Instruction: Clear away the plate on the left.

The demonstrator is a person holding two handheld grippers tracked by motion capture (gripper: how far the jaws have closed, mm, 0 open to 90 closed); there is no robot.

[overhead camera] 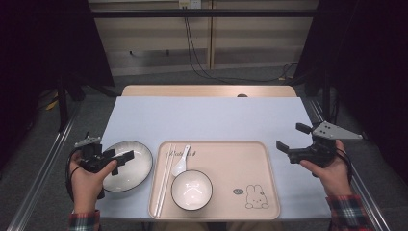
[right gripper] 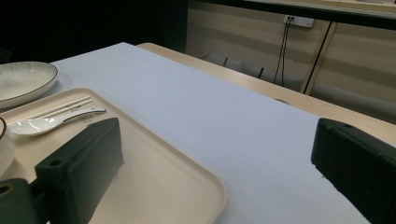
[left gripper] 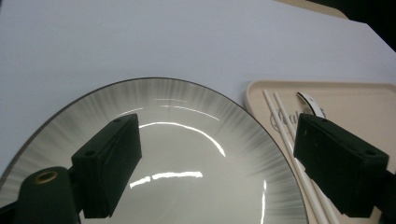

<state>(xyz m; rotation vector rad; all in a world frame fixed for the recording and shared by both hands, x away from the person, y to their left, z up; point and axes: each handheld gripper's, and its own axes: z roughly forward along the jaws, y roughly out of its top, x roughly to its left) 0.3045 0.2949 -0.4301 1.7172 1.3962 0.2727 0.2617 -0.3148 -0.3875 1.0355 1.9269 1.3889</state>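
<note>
A round white plate (overhead camera: 135, 168) with a grey-streaked rim lies on the pale blue table, left of a beige tray (overhead camera: 240, 161). My left gripper (overhead camera: 120, 155) hovers over the plate's left half, open; in the left gripper view its jaws (left gripper: 218, 126) stand wide apart above the plate (left gripper: 187, 144) with nothing between them. On the tray lie white chopsticks (overhead camera: 165, 178), a white spoon (overhead camera: 180, 163) and a white bowl (overhead camera: 191, 190). My right gripper (overhead camera: 292, 136) is held off the tray's right edge, open and empty, pointing left across the table (right gripper: 215, 135).
The tray (right gripper: 177, 172) carries a rabbit drawing at its near right corner. The tabletop (overhead camera: 207, 118) behind the tray is bare blue, with a wooden strip at its far edge. Cables hang down the wall beyond. Metal rails run along both sides of the table.
</note>
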